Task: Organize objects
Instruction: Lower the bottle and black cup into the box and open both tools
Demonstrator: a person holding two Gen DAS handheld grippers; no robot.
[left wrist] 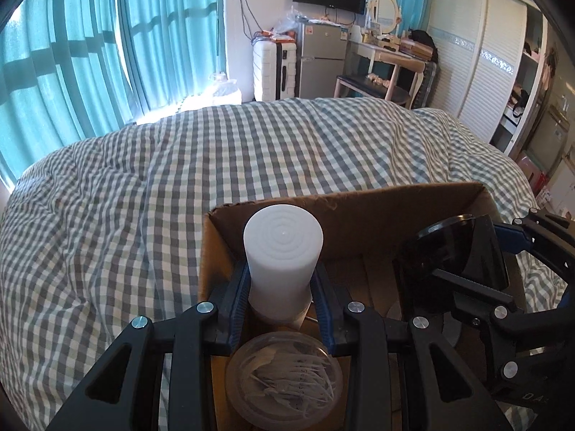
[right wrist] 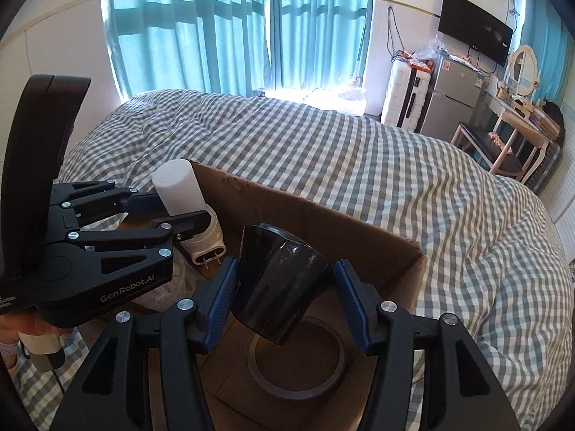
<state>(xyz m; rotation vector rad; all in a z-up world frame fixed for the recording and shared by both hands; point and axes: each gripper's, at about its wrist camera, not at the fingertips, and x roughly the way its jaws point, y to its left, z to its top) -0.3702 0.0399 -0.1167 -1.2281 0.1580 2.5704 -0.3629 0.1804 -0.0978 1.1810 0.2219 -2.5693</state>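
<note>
white plug-in light (left wrist: pixel 283 251) tilted over box (left wrist: pixel 377 201) | black cup (right wrist: pixel 284 280) tilted above tape ring (right wrist: pixel 296 359)

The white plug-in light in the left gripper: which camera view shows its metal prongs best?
The right wrist view: it shows the white plug-in light from the side, with both prongs below the left gripper. The left wrist view shows only its round top; the prongs are hidden.
</note>
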